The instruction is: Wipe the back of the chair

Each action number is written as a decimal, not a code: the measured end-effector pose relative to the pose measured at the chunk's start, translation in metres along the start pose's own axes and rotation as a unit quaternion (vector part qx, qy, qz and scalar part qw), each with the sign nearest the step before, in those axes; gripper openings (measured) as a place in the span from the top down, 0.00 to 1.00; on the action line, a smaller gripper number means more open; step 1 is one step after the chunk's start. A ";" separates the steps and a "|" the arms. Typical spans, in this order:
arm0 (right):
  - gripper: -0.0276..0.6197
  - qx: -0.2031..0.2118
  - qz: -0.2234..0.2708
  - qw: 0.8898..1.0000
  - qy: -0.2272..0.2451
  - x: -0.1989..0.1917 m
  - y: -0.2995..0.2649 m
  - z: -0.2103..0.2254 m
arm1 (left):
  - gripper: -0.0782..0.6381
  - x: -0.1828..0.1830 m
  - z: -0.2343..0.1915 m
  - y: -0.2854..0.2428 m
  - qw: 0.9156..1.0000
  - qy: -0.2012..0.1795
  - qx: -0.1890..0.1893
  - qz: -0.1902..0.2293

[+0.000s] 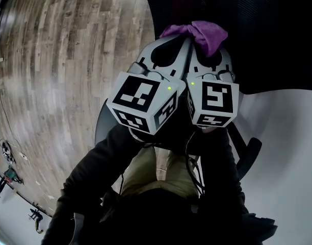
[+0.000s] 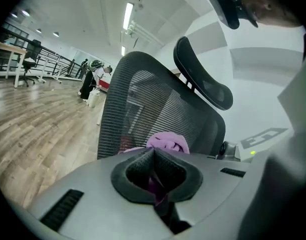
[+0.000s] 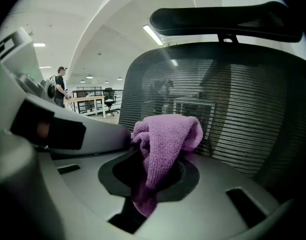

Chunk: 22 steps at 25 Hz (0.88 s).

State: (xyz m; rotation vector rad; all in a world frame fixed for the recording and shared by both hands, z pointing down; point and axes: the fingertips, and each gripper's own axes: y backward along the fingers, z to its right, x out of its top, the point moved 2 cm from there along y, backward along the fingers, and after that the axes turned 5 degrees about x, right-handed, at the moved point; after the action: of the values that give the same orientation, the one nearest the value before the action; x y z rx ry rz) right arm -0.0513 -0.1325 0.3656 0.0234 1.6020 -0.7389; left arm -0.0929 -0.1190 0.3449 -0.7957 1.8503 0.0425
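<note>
Nearest, the left gripper [image 2: 153, 156] and the right gripper [image 3: 155, 156] are held side by side, almost touching, and their marker cubes [image 1: 146, 102] face up at the head view. The right jaws are clenched on a purple microfibre cloth [image 3: 165, 134]. One fold is pinched deep between the pads and the rest bunches out over the tips. The left jaws are pressed together too, with a sliver of the same cloth caught between them.

Just beyond the cloth stands the mesh backrest [image 3: 233, 114] of an office chair. Whether the cloth touches it cannot be told. The headrest [image 3: 228, 19] curves above. Wooden floor [image 1: 59, 60] stretches away on the left, with desks and people far off.

The cloth looks light, soft and floppy, so it probably needs the deep pinch it has and a loose wad left forward for wiping. The mesh will likely give under pressure and the chair may roll or swivel, so gentle, even strokes seem best.
</note>
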 end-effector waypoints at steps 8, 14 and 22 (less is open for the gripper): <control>0.85 0.021 0.001 1.000 0.010 0.006 -0.020 -0.032 | 0.88 0.006 -0.033 0.019 1.000 0.012 0.022 0.013; 0.85 0.035 -0.002 0.999 0.021 0.014 -0.035 -0.053 | 0.88 0.013 -0.056 0.030 0.999 0.024 0.036 0.022; 0.85 0.046 -0.011 0.998 0.033 0.024 -0.052 -0.078 | 0.88 0.023 -0.083 0.044 0.998 0.040 0.049 0.028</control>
State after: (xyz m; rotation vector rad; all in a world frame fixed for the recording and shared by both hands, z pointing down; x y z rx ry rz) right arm -0.1468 -0.1469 0.3658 0.0986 1.6318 -0.8358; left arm -0.1894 -0.1284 0.3468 -0.6859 1.9357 -0.0445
